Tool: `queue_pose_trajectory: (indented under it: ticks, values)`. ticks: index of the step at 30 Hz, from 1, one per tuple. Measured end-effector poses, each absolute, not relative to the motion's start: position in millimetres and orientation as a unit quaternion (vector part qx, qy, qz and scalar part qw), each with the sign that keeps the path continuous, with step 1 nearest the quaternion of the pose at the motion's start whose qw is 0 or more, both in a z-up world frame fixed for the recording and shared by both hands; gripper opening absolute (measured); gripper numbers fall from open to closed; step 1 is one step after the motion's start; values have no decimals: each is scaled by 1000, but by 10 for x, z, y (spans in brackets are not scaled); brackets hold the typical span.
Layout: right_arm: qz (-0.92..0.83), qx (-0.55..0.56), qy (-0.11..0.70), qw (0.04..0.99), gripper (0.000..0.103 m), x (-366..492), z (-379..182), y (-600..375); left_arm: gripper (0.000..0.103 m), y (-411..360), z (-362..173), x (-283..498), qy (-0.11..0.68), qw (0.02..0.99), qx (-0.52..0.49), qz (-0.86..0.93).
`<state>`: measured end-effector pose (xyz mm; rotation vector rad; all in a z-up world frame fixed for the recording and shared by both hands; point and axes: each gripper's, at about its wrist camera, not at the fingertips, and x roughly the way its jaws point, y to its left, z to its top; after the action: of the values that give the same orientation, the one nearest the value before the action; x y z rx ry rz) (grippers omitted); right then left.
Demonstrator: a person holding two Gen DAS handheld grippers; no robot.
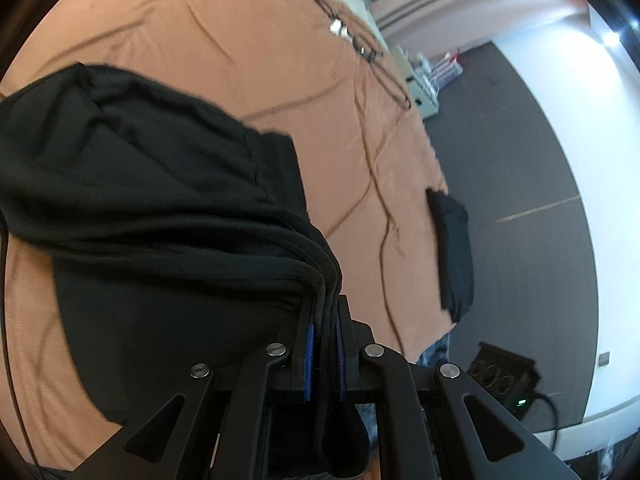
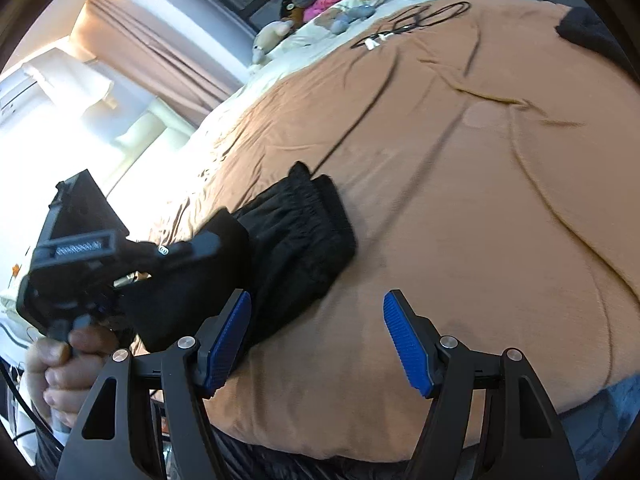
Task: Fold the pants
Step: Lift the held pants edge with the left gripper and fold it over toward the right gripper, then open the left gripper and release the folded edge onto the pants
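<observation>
The black pants (image 1: pixel 160 208) lie bunched and partly folded on the brown bedspread (image 1: pixel 248 52), toward its near edge. The left gripper (image 1: pixel 325 344) is pinching several stacked layers of the pants' edge, its blue pads (image 1: pixel 309 356) pressed in on the cloth from both sides. From the right wrist view the same pants (image 2: pixel 304 232) show as a thick folded bundle with the gathered waistband on top, resting on the bedspread (image 2: pixel 460 184), and the left gripper (image 2: pixel 80 256) appears at the bundle's left end, held in the person's left hand (image 2: pixel 52 364). The right gripper (image 2: pixel 318 344) hovers just above the bedspread beside the bundle, its jaws spread wide with nothing between them; the left blue pad sits close against the pants' near edge, though whether it touches cannot be told. Another dark folded garment (image 1: pixel 454 252) lies on the bedspread's far side edge, well apart from the pants. A black cable (image 1: pixel 360 44) is coiled on the bedspread farther up, toward the stuffed toys (image 2: pixel 320 8) at the head of the bed.
</observation>
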<state>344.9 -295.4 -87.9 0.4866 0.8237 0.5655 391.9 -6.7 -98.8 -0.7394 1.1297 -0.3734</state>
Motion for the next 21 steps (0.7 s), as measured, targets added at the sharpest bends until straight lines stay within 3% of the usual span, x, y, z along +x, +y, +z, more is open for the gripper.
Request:
queue_pose_trajectory:
  ticks: [2,4,6,9,21]
  values:
    - [266,232,393,849,68,3436,-873,-3010,10,-145,-1077,3936,531,759,-335,-171]
    - [265,235,395,848,68,3438,-877,-3054,18,-162,-1134,3932,535,751,-346,-173]
    - [266,240,397,845,68,3442,-877,-3089,48,-148,-1160,3904,532,741,-365,-187]
    - [273,245,398,841,68,3459,-867,-3098,76,-101,-1087,3841,519,743,-374,-196]
    - [299,209,414,834,71,3558,-875,-2666,79,496,-1024,3520,496,757,-398,-149]
